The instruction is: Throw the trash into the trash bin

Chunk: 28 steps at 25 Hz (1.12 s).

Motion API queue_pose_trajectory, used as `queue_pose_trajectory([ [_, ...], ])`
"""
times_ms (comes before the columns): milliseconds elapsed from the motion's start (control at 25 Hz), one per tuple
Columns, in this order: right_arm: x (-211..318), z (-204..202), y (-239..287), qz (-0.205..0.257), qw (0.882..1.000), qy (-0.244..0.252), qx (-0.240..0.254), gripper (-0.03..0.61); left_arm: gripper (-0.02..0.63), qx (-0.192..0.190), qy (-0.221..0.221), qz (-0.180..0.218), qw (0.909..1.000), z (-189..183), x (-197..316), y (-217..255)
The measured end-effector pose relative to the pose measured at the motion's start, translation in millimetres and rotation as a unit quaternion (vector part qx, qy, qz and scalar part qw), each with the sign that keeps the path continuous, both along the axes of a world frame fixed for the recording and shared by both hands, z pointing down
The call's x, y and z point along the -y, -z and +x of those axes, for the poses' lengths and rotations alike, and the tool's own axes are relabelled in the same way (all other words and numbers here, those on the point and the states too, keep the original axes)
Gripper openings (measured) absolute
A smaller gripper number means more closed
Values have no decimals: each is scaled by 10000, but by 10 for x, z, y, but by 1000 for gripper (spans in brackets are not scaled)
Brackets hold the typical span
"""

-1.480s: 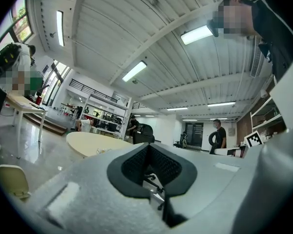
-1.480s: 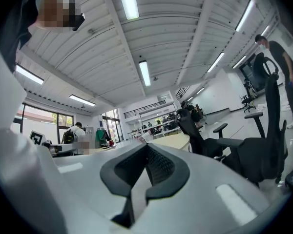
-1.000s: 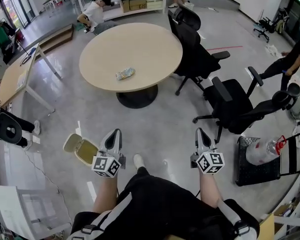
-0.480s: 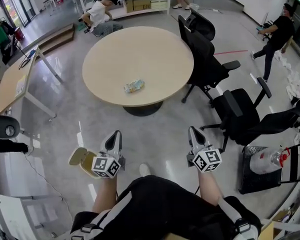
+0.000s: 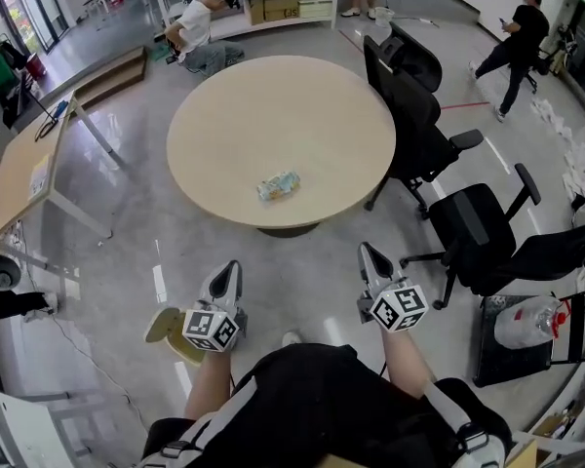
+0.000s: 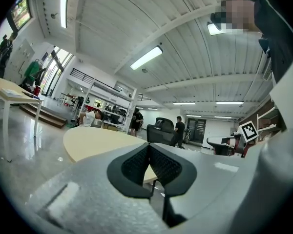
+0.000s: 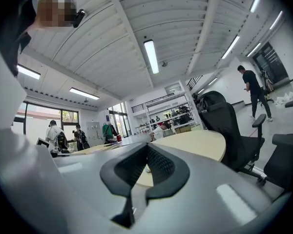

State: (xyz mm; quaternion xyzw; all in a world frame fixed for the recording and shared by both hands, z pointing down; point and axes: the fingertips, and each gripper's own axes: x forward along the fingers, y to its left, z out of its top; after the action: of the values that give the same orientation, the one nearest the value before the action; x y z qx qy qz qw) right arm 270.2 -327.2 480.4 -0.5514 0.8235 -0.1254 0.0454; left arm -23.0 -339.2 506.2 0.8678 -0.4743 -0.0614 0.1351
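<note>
Table [image 5: 273,105] holds trash [image 5: 278,185] (crumpled); fingers [image 5: 225,281] of left gripper [image 5: 233,267], right gripper [image 5: 365,251] well short.

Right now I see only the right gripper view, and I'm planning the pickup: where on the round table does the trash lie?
Observer: The head view shows a crumpled wrapper on the round table, near the edge closest to the person.
Operator: And the bin?
Observer: The trash bin stands on the floor just left of the left gripper, with its lid open.
Operator: Is that left gripper free?
Observer: Yes. The left gripper view shows its jaws together with nothing between them.
</note>
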Motion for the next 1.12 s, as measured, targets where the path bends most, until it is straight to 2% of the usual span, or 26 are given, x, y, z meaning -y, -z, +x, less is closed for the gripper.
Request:
queue_pose_trajectory([
  [200,126,-141,-2,-14,9999,62,-96,6,2,-89,267,-57,9996,-263,227,-85],
  [360,255,-10,2,-55,9998,10,-196,6,2,-176,240,-90,9995,-140,419,-139],
  [520,530,80,-28,-73,9998,59,-203,6,2,-139,172,60,9997,23,665,-75],
  [720,1097,170,-9,-83,9991,346,-218,6,2,-88,972,244,9949,-87,1044,17],
  [920,1763,215,68,16,9963,748,-430,6,2,14,1228,479,9913,-75,1376,225],
  [1120,2250,185,39,5,9944,1022,-249,6,2,173,1534,491,9868,-70,1556,250],
])
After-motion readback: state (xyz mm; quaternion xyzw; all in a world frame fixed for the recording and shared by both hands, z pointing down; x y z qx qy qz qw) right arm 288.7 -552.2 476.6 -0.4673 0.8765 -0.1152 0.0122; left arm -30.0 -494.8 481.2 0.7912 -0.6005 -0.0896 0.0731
